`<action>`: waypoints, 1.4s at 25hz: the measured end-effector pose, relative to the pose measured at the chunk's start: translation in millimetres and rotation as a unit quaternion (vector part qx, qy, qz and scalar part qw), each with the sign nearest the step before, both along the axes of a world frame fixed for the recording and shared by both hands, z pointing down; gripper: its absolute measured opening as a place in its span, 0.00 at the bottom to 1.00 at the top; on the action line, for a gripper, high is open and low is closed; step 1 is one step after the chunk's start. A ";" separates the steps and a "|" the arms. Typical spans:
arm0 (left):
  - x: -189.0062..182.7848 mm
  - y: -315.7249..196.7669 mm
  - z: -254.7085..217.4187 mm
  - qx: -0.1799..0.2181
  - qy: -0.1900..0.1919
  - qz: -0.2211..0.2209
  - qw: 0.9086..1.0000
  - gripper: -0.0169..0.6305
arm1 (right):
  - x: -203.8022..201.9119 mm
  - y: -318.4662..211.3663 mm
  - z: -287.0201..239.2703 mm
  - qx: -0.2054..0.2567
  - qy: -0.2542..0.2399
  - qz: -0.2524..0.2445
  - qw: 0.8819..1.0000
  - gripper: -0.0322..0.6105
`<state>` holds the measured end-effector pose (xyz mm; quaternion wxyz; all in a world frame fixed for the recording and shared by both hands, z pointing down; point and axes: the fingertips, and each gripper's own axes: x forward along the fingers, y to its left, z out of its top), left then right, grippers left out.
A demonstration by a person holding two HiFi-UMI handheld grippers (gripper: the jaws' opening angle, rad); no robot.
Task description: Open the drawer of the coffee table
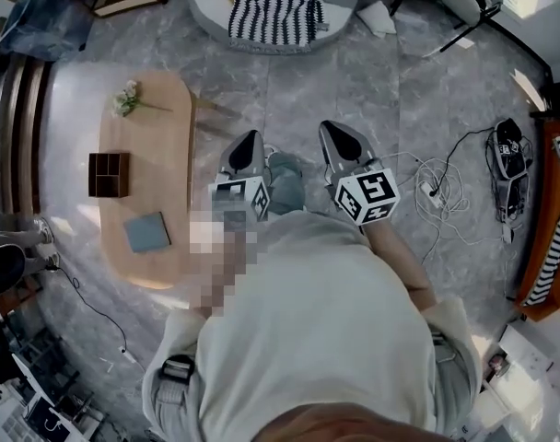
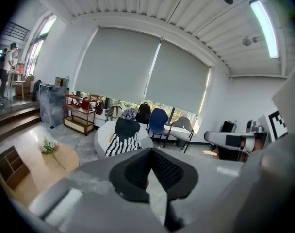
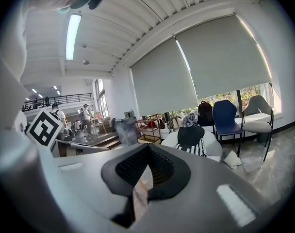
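Left gripper (image 1: 250,139) and right gripper (image 1: 333,129) jaws are pressed together; only the head view shows the whole coffee table (image 1: 149,168).

1. I count two tongs: the left tongs (image 1: 252,141) and the right tongs (image 1: 332,132), near me.
2. One bench (image 1: 165,182), on the left.
3. On it, three things: one flower sprig (image 1: 126,99) at the far end, one dark divided box (image 1: 108,174) in the middle, one blue-grey square pad (image 1: 147,232) nearest.
4. One round white seat (image 1: 206,12) far off, with one striped cloth (image 1: 275,7).
5. Two chairs beyond it: one blue chair (image 2: 158,123), one grey chair (image 2: 182,128).
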<state>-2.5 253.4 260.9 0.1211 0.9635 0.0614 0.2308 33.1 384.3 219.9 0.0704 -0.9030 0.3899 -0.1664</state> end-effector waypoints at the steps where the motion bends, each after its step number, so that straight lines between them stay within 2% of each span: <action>1: 9.9 -7.1 1.1 -0.001 -0.001 -0.005 1.000 0.02 | 11.5 -6.9 0.4 -0.003 -0.001 -0.004 1.000 0.05; 4: 42.3 -31.3 2.0 -0.007 -0.006 -0.026 1.000 0.02 | 50.4 -32.1 -4.0 -0.006 -0.002 -0.019 1.000 0.05; 12: 108.4 -119.8 -5.2 -0.016 -0.003 -0.107 0.994 0.02 | 134.1 -133.0 -15.5 -0.018 0.003 -0.113 0.993 0.05; 16: 120.9 -165.1 0.8 -0.021 -0.008 -0.157 0.987 0.02 | 161.4 -185.4 -16.6 -0.022 0.011 -0.167 0.986 0.05; 20: 104.0 -204.4 12.5 -0.016 -0.018 -0.211 0.977 0.02 | 162.7 -230.7 -8.4 -0.029 0.005 -0.212 0.977 0.05; 26: 54.2 -263.6 33.9 -0.035 -0.028 -0.321 0.946 0.02 | 135.8 -299.9 12.7 -0.056 -0.003 -0.306 0.950 0.05; 31: -0.6 -285.6 54.5 -0.050 -0.041 -0.408 0.911 0.02 | 106.2 -342.0 39.0 -0.087 -0.016 -0.391 0.916 0.05; 35: -38.8 -291.2 77.0 -0.056 -0.057 -0.457 0.886 0.02 | 91.4 -366.4 66.0 -0.110 -0.016 -0.433 0.895 0.05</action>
